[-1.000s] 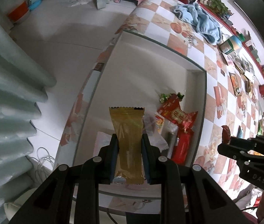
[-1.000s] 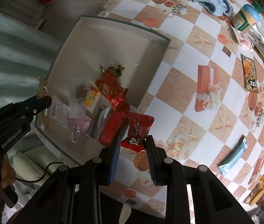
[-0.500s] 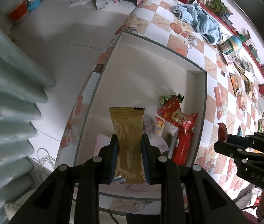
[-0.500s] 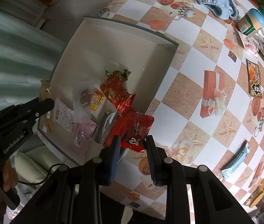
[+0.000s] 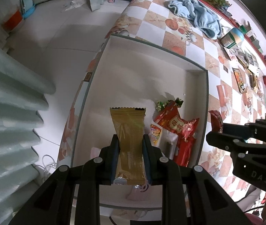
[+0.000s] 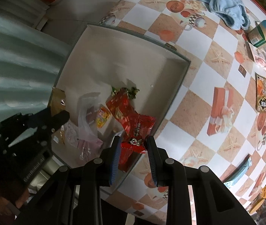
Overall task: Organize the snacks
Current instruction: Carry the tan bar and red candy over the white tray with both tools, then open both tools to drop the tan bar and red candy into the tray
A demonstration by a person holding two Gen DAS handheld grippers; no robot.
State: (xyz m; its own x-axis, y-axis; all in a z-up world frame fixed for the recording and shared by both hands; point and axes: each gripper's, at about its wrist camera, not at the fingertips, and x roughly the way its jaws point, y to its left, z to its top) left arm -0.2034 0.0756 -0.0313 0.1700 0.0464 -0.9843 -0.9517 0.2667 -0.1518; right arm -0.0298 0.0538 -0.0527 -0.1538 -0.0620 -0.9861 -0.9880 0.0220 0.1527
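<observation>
My left gripper (image 5: 130,140) is shut on a gold snack packet (image 5: 129,131) and holds it above the near end of a shallow white tray (image 5: 148,45). My right gripper (image 6: 133,140) is shut on a small red snack packet (image 6: 139,131) over the tray's right rim (image 6: 178,90). In the left wrist view the right gripper (image 5: 215,131) shows at the right with the red packet (image 5: 215,119). In the right wrist view the left gripper (image 6: 57,112) shows at the left with the gold packet (image 6: 57,98). Several snacks lie in the tray, among them a larger red packet (image 5: 178,121).
The tray sits at the edge of a checkered table (image 6: 217,43). A blue towel (image 6: 225,5), a jar (image 6: 262,33), a blue bar (image 6: 238,170) and more packets (image 6: 260,93) lie on the table. A tiled floor (image 5: 57,28) and a curtain (image 5: 10,103) are to the left.
My right gripper has moved left with the red packet, from over the table to over the tray's right rim. My left gripper has held almost still with the gold packet.
</observation>
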